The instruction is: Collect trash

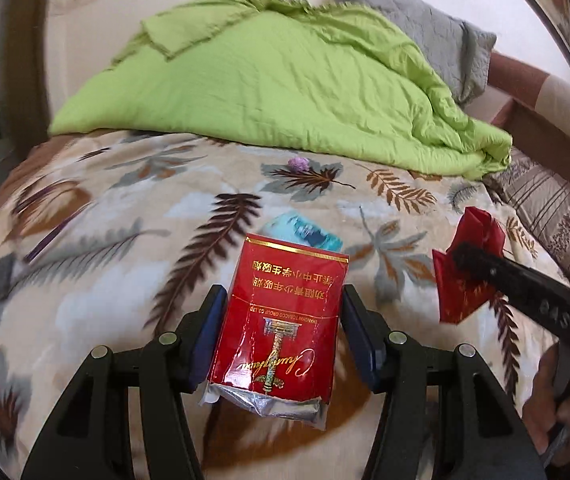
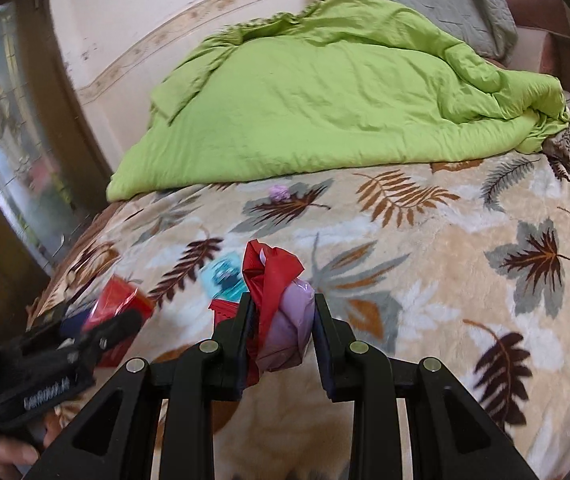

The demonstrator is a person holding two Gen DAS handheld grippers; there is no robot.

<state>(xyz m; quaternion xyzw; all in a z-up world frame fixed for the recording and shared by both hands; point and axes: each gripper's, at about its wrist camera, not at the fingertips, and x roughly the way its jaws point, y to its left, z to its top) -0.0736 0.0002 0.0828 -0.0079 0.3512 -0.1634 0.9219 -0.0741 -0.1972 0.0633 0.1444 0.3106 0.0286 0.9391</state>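
My left gripper is shut on a red cigarette pack, its blue pads pressing both sides and torn foil hanging at the near end. The pack is lifted above the leaf-patterned blanket. My right gripper is shut on a bunch of red wrapper and lilac wrapper. In the left wrist view it enters from the right with the red wrapper in its tip. A teal packet lies on the blanket just beyond the pack. A small purple crumpled ball lies farther back.
A bunched green quilt covers the far half of the bed, with a grey pillow behind it and a striped pillow at the right. A window and the bed's edge are at the left. A hand holds the right gripper.
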